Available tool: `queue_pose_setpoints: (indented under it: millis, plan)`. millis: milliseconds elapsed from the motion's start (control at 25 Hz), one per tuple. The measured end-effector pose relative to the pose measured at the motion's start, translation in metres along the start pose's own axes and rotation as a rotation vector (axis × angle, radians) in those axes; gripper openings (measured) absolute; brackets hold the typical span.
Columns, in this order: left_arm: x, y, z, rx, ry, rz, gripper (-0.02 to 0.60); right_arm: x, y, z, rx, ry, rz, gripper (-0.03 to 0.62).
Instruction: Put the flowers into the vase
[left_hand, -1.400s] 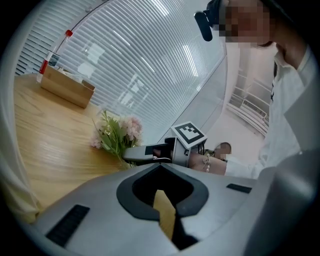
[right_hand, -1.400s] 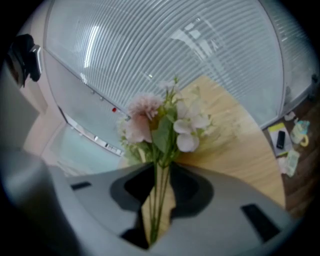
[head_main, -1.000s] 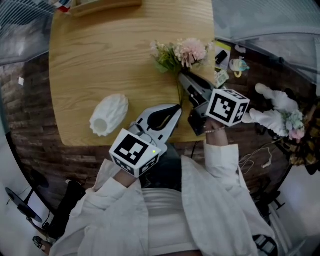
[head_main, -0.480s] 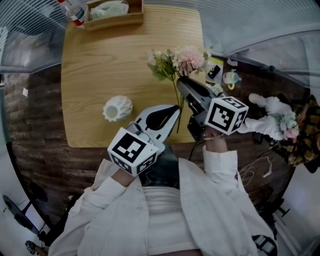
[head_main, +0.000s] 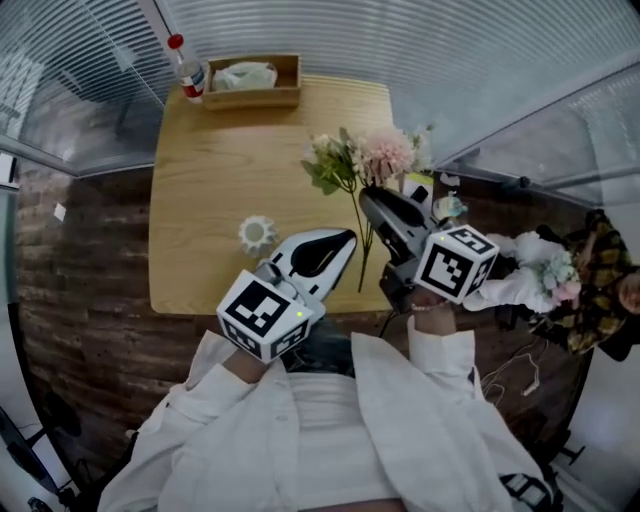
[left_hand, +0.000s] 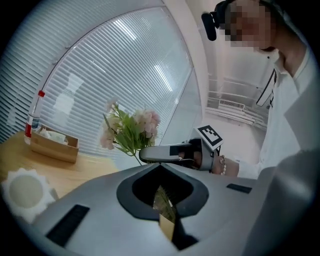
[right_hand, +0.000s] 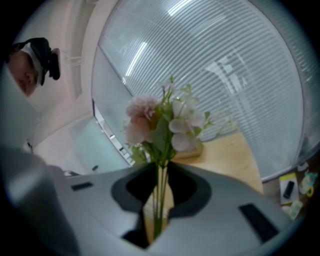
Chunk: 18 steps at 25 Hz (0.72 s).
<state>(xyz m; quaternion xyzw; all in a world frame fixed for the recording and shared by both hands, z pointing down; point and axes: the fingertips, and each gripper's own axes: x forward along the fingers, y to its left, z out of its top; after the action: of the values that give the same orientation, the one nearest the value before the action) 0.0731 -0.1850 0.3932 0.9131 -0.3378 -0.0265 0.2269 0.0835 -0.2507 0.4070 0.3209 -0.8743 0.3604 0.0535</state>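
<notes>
A bunch of pink and white flowers (head_main: 372, 157) hangs above the wooden table's (head_main: 210, 170) right edge. My right gripper (head_main: 368, 196) is shut on its green stems (right_hand: 159, 197), and the blooms (right_hand: 165, 120) stand above the jaws. The stem's end dangles down (head_main: 361, 268). A white ribbed vase (head_main: 258, 234) stands upright on the table near its front edge, left of both grippers; it also shows low at the left in the left gripper view (left_hand: 24, 193). My left gripper (head_main: 344, 238) is shut with nothing in it (left_hand: 161, 167), just left of the stem.
A wooden box (head_main: 250, 80) with a white cloth and a red-capped bottle (head_main: 190, 76) stand at the table's far edge. Toys and small clutter (head_main: 540, 272) lie on the floor to the right. Blinds and glass walls close in behind the table.
Both grippers have risen, the right one carrying the flowers up with it. The head view has pulled back, so the table and vase look smaller and lower.
</notes>
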Motion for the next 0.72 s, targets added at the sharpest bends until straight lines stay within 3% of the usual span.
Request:
queue_pose_setpoints:
  millis: [440,720]
  plan:
    - [-0.034,0.016,0.059,0.081,-0.139,0.067,0.009,0.004,0.06,0.041,-0.133,-0.055,0.074,0.072]
    - [-0.062,0.022,0.089,0.148,-0.195,0.16,0.009,0.007,0.11,0.059,-0.228,-0.088,0.189,0.072]
